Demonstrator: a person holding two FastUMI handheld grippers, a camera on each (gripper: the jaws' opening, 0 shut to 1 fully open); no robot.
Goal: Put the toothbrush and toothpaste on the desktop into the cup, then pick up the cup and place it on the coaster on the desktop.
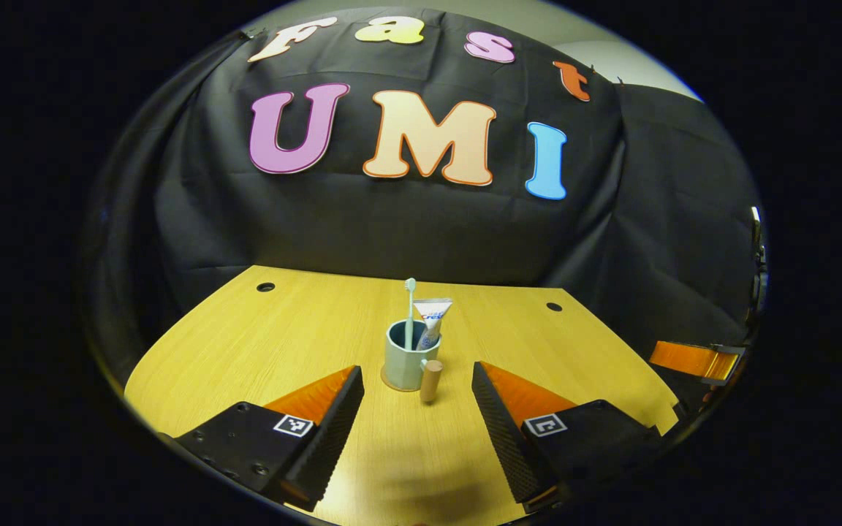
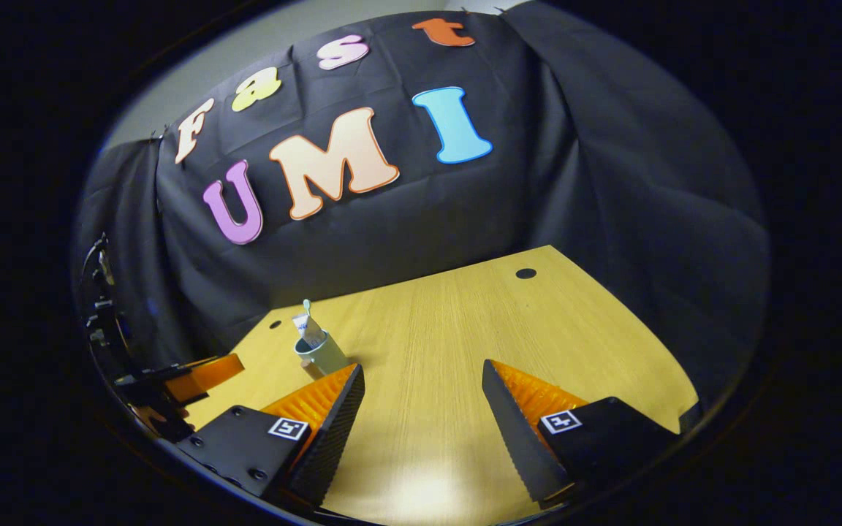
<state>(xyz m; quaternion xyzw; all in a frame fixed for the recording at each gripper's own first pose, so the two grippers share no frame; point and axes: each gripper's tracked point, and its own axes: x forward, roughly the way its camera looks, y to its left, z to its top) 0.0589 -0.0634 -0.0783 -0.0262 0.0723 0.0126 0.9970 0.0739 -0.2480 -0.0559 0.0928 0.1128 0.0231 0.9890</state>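
Observation:
A pale green cup (image 1: 400,359) with a wooden handle (image 1: 430,380) stands upright mid-table on a thin tan coaster (image 1: 386,382). A toothbrush (image 1: 410,307) and a toothpaste tube (image 1: 433,318) stick up out of it. My left gripper (image 1: 416,367) is open, just short of the cup, with nothing between its fingers. In the right gripper view the cup (image 2: 323,353) sits far left with the toothbrush (image 2: 306,306) and tube (image 2: 307,328) in it. My right gripper (image 2: 422,365) is open over bare table, off to the cup's right.
The wooden table (image 1: 282,336) has cable holes at its back left (image 1: 266,287) and back right (image 1: 554,307). Black cloth closes the back and sides. The right gripper (image 1: 695,360) shows at the table's right edge, the left gripper (image 2: 198,376) at the left edge.

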